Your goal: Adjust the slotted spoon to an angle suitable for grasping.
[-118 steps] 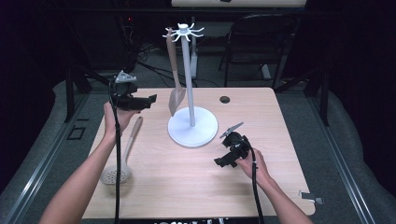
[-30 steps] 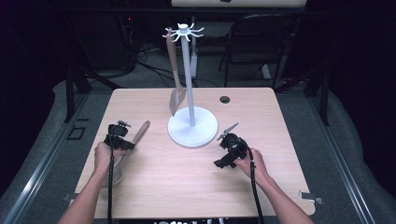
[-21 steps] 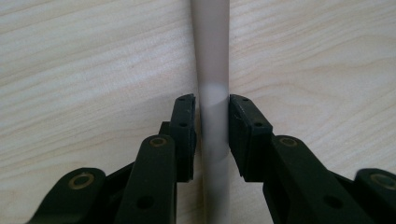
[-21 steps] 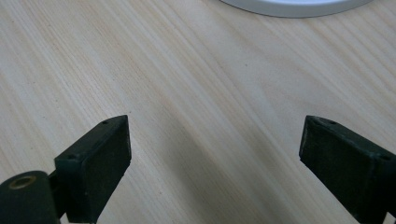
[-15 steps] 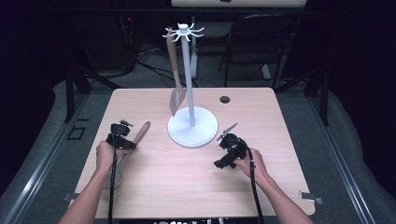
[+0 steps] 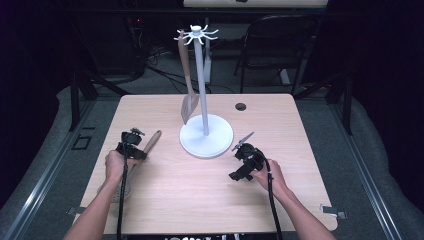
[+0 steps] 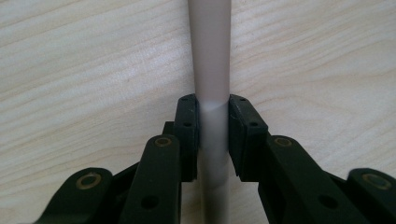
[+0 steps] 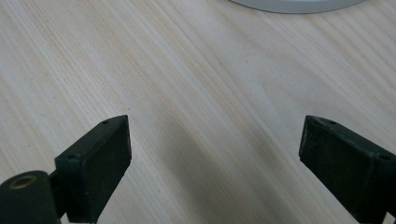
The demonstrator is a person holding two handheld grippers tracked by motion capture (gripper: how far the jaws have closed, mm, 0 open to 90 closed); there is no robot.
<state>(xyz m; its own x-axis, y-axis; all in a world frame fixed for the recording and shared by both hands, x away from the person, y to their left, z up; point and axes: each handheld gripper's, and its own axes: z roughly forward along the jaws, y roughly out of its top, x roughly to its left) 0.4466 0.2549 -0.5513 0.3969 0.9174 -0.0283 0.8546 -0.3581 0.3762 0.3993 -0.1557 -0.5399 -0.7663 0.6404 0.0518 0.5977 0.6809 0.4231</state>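
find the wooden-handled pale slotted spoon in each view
high view: wooden-handled pale slotted spoon at table's left, under left gripper.
left gripper view: its shaft runs up the centre between jaws just closing on it.
right gripper view: right gripper open beside white stand base.
shared: light wooden tabletop.

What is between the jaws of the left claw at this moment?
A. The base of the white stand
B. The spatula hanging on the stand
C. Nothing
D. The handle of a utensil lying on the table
D: in the left gripper view the left claw presses on the pale handle, which lies along the table.
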